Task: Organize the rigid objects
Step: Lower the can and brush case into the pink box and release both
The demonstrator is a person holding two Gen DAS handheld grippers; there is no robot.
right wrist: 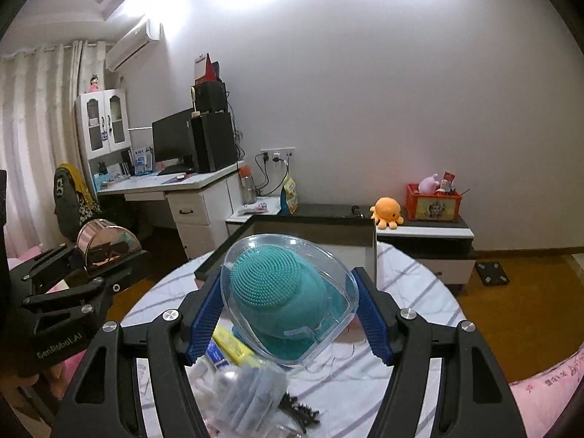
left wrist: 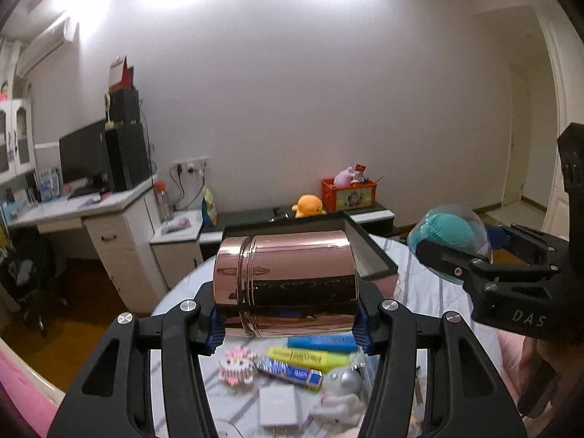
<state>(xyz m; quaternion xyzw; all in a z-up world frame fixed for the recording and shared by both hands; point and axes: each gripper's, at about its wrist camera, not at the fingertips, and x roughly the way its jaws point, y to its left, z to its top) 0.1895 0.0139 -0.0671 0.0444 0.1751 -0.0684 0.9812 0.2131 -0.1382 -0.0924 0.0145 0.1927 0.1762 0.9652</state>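
The left claw [left wrist: 288, 323] holds a shiny rose-gold tin [left wrist: 286, 284] lying on its side, the blue pads pressing on its two flat ends, lid end to the left. The tin hangs in the air above the round tabletop [left wrist: 419, 292], which is covered with a white cloth with grey stripes. The right claw [right wrist: 288, 315] grips a clear plastic case [right wrist: 290, 299] with a teal bristled brush [right wrist: 273, 288] inside, one blue pad on each side of the case, and it too is lifted clear of the tabletop. Seen from the left wrist, the right claw and its case sit to the right and slightly higher; seen from the right wrist, the left claw and tin sit to the far left. Below the tin on the cloth lie a yellow marker [left wrist: 310, 357], a blue bar [left wrist: 321, 343] just behind it, a blue patterned lighter [left wrist: 292, 374], a pink beaded charm [left wrist: 236, 367], a white charger block [left wrist: 279, 407] and a silver and white figurine [left wrist: 341, 392], all close together. At the far side of the tabletop stands an open dark box [right wrist: 310, 233] with a pale inside. Beyond the tabletop, a low cabinet against the wall carries an orange plush octopus [right wrist: 387, 211] and a red crate [right wrist: 434, 206] of toys. Farther left stands a white desk [right wrist: 175, 186] with a black monitor [right wrist: 171, 140] on it.
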